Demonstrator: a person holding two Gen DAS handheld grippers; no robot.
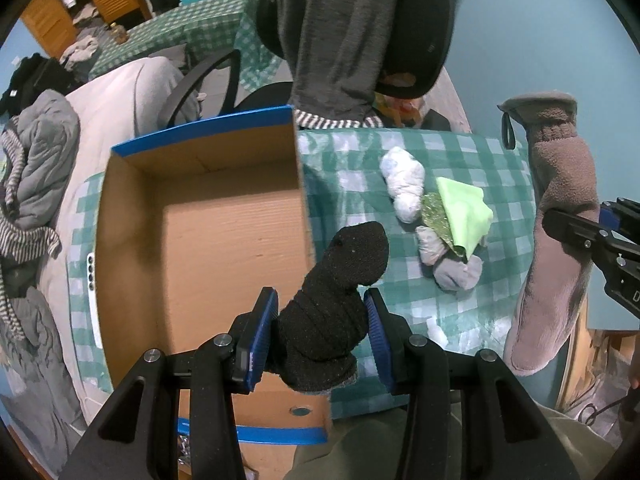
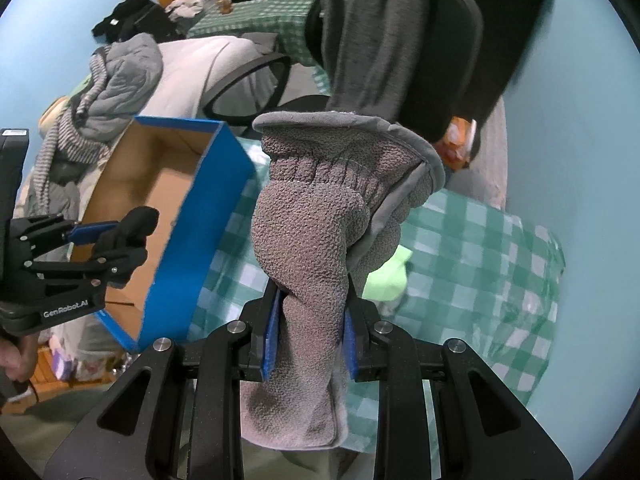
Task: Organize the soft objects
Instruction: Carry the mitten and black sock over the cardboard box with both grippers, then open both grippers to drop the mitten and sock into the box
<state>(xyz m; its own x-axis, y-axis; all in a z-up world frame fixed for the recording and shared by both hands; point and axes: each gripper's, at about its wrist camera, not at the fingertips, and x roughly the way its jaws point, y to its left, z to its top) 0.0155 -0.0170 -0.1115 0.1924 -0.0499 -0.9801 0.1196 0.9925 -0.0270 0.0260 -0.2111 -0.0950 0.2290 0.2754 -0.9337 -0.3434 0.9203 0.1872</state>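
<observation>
- Left wrist view: left gripper (image 1: 322,334) pinches a rolled black sock (image 1: 340,296), held up over the right wall of the open cardboard box (image 1: 200,216). White sock bundle (image 1: 402,184) and green cloth (image 1: 464,212) lie on the checked tablecloth (image 1: 500,184).
- Right wrist view: right gripper (image 2: 310,330) clamps a grey fleece mitten (image 2: 308,248) above the tablecloth, right of the box.

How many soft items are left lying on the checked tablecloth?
4 seen: white bundle, green cloth, pale grey bundle, grey bundle, clustered right of the cardboard box. Others may be hidden.
</observation>
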